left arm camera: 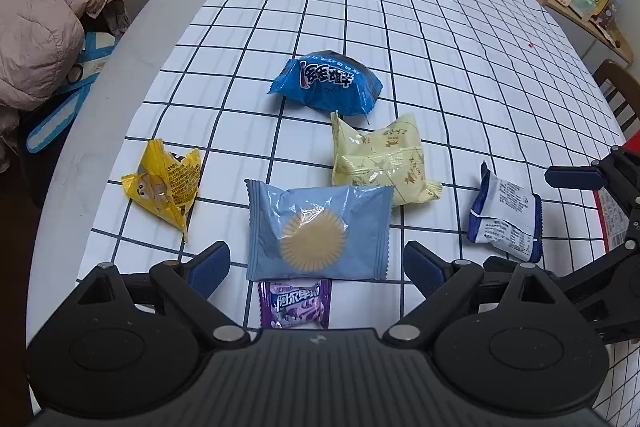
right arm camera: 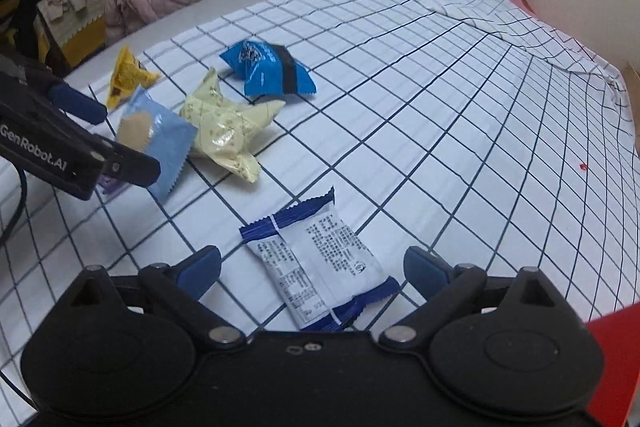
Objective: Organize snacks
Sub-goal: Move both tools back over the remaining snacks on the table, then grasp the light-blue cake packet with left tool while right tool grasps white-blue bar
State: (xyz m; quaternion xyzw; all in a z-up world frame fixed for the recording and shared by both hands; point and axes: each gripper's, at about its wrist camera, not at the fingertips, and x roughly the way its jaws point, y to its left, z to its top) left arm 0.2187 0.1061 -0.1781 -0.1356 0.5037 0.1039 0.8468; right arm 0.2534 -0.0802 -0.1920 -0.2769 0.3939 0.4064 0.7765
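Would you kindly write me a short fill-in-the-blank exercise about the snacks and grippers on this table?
1. The left gripper has its jaws either side of the pale ____ packet with a round biscuit.
2. Nearest that camera lies a small ____ candy wrapper.
3. The right gripper is open around the white packet with ____ ends.
4. The snacks lie on a ____ cloth.

Missing words: blue; purple; blue; checked
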